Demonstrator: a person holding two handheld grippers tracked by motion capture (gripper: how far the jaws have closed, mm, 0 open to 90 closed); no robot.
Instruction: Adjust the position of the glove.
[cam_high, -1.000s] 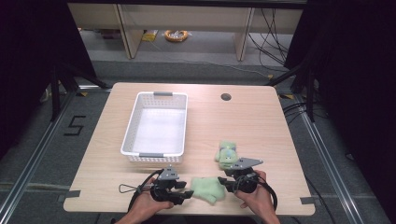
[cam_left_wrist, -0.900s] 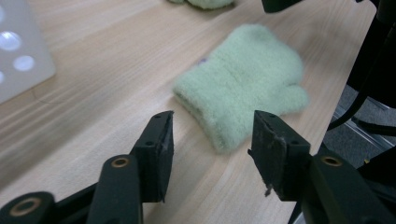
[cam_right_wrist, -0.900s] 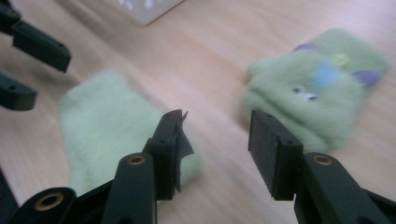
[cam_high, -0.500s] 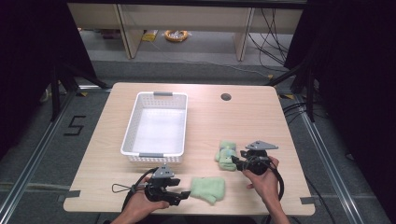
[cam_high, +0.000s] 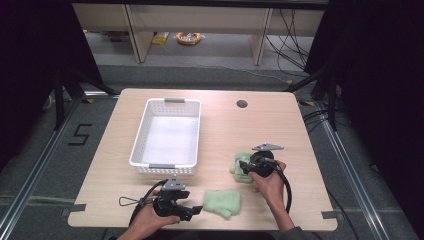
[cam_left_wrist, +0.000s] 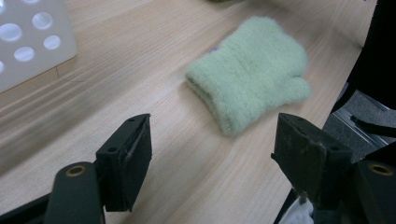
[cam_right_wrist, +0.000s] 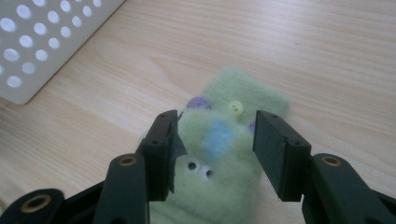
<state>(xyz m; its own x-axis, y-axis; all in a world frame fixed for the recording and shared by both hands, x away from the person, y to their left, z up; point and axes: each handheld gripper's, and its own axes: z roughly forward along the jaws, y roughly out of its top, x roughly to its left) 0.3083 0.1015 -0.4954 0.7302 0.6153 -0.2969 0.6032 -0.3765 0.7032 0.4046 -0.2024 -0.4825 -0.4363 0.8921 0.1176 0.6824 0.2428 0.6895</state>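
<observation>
We note the light wooden table bearing a white perforated plastic basket, empty inside, likely the place meant for the soft items. A plain pale green fleece mitten lies flat near the front edge, just ahead of the left gripper, whose jaws have just been opening and stand wide with nothing between them. The right gripper, jaws partly open and just widening, hovers over a green felt mitten with eyes and coloured patches, probably lining up a grasp; its pads do not press.
</observation>
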